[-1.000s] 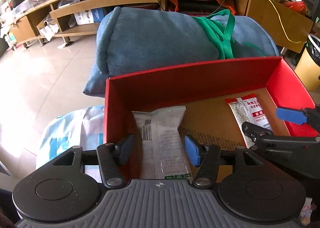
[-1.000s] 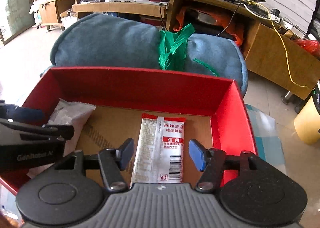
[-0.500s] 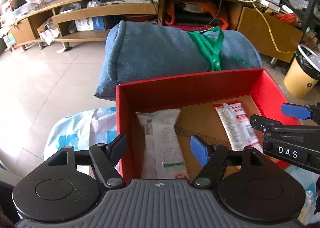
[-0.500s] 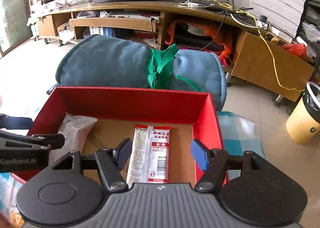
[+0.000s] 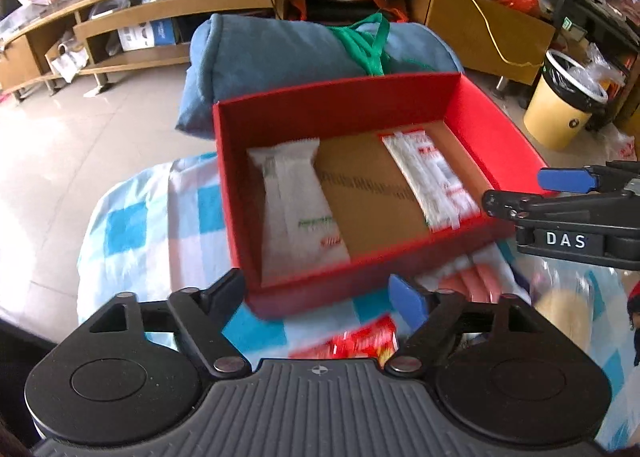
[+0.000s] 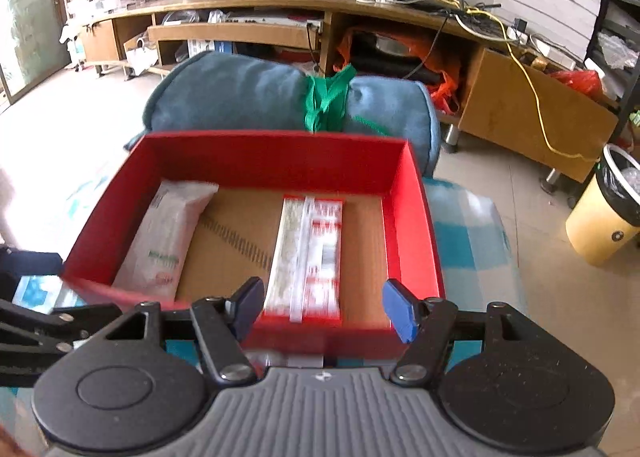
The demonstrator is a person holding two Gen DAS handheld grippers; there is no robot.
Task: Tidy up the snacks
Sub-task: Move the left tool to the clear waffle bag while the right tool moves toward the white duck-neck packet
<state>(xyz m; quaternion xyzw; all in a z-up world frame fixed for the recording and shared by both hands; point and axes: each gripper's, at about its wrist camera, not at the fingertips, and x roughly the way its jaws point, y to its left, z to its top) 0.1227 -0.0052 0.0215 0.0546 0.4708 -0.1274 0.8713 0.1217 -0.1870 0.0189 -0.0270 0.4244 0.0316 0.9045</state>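
A red box [image 5: 336,109] [image 6: 276,159] sits on a blue-checked cloth. Inside lie a white snack pack [image 5: 298,213] [image 6: 166,235] on the left and a red-and-white snack pack [image 5: 430,181] [image 6: 310,253] on the right. My left gripper [image 5: 320,295] is open and empty, above the box's near wall. My right gripper [image 6: 324,307] is open and empty, over the near edge by the red-and-white pack; it also shows at the right of the left wrist view [image 5: 560,193]. More snacks, red packs [image 5: 360,341] and a pale bagged one [image 5: 560,313], lie on the cloth in front of the box.
A blue rolled cushion [image 5: 304,53] [image 6: 256,97] tied with a green strap lies behind the box. A wooden TV bench [image 6: 280,17] runs along the back. A yellow bin [image 5: 560,109] [image 6: 604,221] stands on the floor at right. The checked cloth [image 5: 152,225] covers the table.
Both grippers have drawn back and up from inside the box, leaving the two snack packs lying in it. More of the cloth and loose snacks has come into view.
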